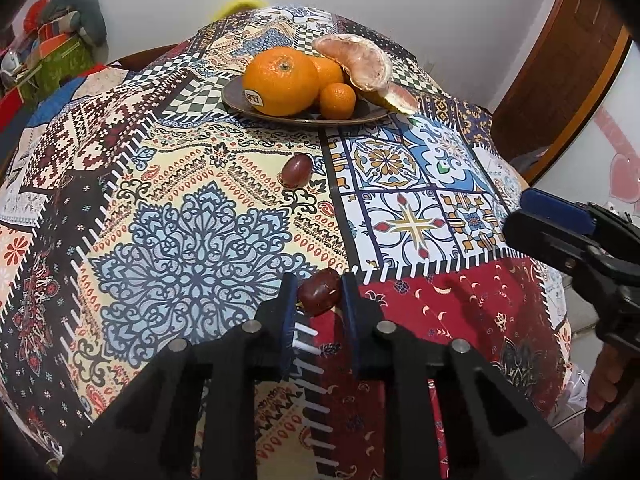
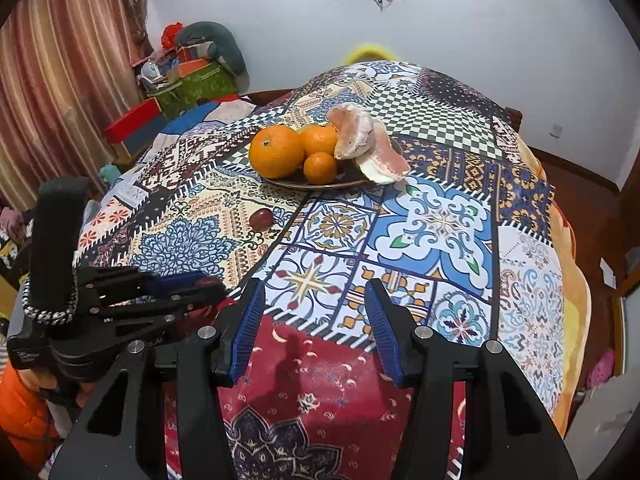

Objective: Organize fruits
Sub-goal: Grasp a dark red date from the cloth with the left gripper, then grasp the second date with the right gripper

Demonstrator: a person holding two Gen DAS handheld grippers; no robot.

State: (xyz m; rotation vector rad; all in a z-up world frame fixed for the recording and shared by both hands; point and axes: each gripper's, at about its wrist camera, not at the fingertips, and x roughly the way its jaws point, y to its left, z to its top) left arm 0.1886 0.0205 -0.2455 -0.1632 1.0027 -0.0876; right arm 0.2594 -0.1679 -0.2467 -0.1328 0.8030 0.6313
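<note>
A dark red date (image 1: 319,292) is pinched between the left gripper (image 1: 319,300) pads, low on the patterned cloth (image 1: 192,240). The right gripper (image 2: 316,320) is held apart, nothing between its fingers. A second date (image 1: 296,170) is seen near the plate (image 1: 236,98) of oranges (image 1: 280,80).

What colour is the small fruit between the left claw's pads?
Dark reddish-brown fruit; it shows best in the left wrist view.

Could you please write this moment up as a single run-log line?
left gripper: jaws shut on near jujube | right gripper: jaws open, empty | far jujube: on tablecloth | plate: oranges, pomelo pieces
</note>
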